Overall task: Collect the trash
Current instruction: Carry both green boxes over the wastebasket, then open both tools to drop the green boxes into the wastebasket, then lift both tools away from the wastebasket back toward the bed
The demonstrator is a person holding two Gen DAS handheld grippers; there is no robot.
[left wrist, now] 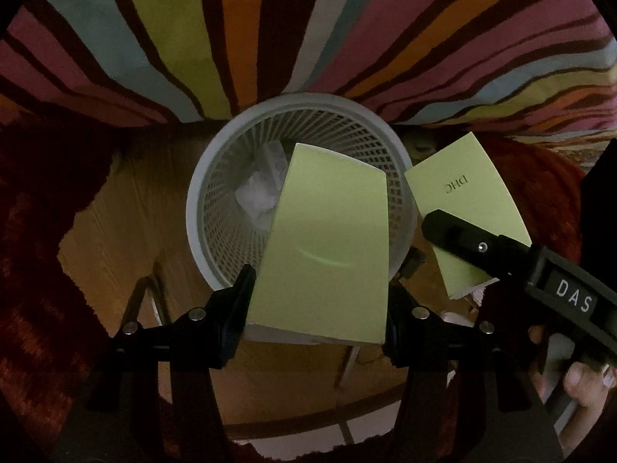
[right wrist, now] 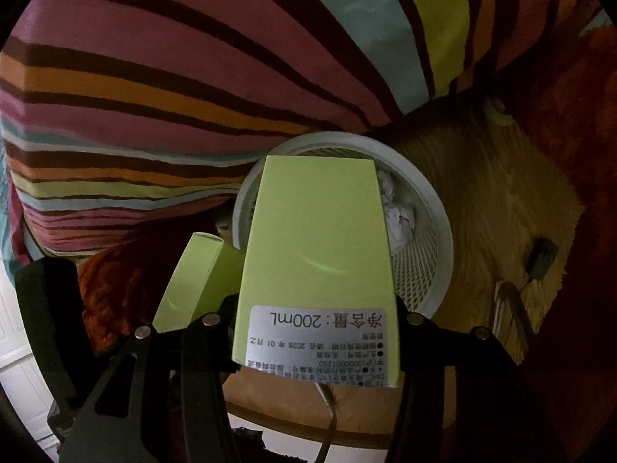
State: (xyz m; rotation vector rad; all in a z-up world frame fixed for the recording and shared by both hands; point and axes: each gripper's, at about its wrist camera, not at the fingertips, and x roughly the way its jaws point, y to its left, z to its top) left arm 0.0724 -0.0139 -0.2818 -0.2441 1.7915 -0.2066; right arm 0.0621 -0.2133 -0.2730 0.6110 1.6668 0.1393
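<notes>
While both claws point steeply down at the bin (left wrist: 216, 177), each pinches a light green box. The left claw (left wrist: 320, 301) grips its box (left wrist: 324, 247) by the two long sides near the lower end, one finger (left wrist: 235, 301) pressed on either edge, so the box stands out ahead of the claw and its far end overlaps the bin's open mouth, covering the near right part of the rim. The right claw (right wrist: 316, 324) holds the second box (right wrist: 316, 254) the same way, fingers (right wrist: 216, 332) tight on both sides beside a silver label printed "200mL"; that box's far end also reaches over the bin (right wrist: 432, 208), hiding its left half in the right wrist view. From the left wrist view the second box (left wrist: 462, 200) hangs just right of the bin's rim, with "DHC" printed on it and a black finger across its lower part. Inside the bin lies crumpled white paper (left wrist: 254, 196), below both boxes. The bin is a white mesh basket standing on a wooden floor (left wrist: 115, 231), with a striped cloth (left wrist: 270, 31) just behind it and a red rug (left wrist: 34, 231) to its sides.
</notes>
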